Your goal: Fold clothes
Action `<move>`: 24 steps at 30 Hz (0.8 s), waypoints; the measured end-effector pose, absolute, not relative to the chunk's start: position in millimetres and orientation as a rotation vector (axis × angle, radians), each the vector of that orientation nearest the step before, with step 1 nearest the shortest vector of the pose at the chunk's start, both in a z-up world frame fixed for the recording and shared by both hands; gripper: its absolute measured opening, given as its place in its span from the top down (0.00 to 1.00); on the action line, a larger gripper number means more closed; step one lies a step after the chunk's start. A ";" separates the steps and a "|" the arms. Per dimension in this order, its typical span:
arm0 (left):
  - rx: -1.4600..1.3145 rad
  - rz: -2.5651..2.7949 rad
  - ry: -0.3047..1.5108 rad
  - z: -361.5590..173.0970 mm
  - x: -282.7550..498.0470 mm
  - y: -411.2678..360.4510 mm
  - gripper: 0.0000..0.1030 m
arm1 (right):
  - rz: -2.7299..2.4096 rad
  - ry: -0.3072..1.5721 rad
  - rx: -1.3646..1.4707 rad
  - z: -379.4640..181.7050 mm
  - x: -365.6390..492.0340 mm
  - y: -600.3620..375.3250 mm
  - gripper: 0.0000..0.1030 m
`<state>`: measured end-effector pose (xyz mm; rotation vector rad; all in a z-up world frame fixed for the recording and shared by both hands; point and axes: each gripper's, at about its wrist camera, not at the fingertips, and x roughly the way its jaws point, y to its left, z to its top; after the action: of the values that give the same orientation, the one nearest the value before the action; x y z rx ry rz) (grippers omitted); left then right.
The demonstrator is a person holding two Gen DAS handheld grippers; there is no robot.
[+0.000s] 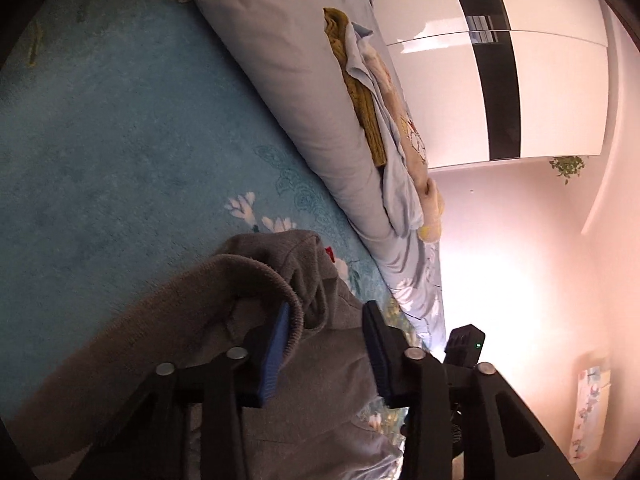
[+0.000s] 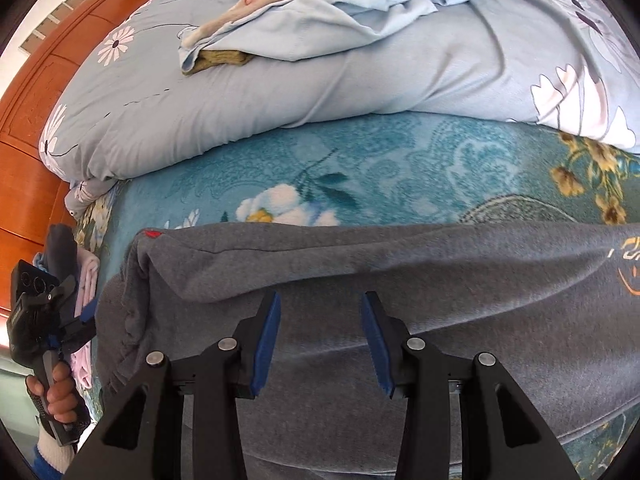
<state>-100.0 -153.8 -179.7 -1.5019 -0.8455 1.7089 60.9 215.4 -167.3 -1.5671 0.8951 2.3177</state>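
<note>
**Clerk:** Entered grey sweatshirt (image 2: 440, 280) as the task item. Found it lying across the teal floral blanket (image 2: 400, 168) on the bed, near edge to the camera, one long creased edge running along its far side, red tag (image 2: 153, 234) at the left corner.

**Checker:** Noted grip, left?

**Clerk:** Recorded left hand-held gripper (image 1: 328, 308) with jaws spread wide, clamped on nothing. Saw ribbed cuff (image 1: 256, 268) draped over the top of one blue pad, loose cloth bunched in the gap.

**Checker:** And right?

**Clerk:** Listed right hand-held gripper (image 2: 320, 298) likewise gaping, poised low over the body cloth, just short of a raised ridge. Held nothing.

**Checker:** Assigned a step?

**Clerk:** Judged as somewhere within a fold: looked doubled along the far side, bunched at the cuff end. Could not settle whether just let go after a fold or about to be gripped for one.

**Checker:** Requirements for a next grasp?

**Clerk:** Called for pads closing on one cloth edge only, not the blanket beneath, and for matched hold at both ends so the crease stayed straight.

**Checker:** Other stock?

**Clerk:** Logged folded pale-blue duvet (image 2: 280, 92) behind, with a small pile of clothes (image 2: 320, 12) on top, well apart from the sweatshirt.
</note>
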 end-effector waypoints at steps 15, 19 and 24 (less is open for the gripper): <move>-1.452 2.069 -0.806 -164.1 -147.9 -205.1 0.96 | 2.299 0.909 -1.544 -171.0 64.8 229.8 0.58; -1.539 2.116 -0.752 -184.0 -151.0 -207.9 0.96 | 2.293 0.885 -1.562 -173.1 63.3 229.4 0.58; -1.639 2.162 -0.659 -202.6 -151.5 -209.7 0.96 | 2.282 0.885 -1.573 -174.4 60.2 227.2 0.58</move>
<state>-151.5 -209.7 -202.6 -1.6391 -0.6592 2.1620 60.2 227.2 -174.4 -1.5733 0.8848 2.2816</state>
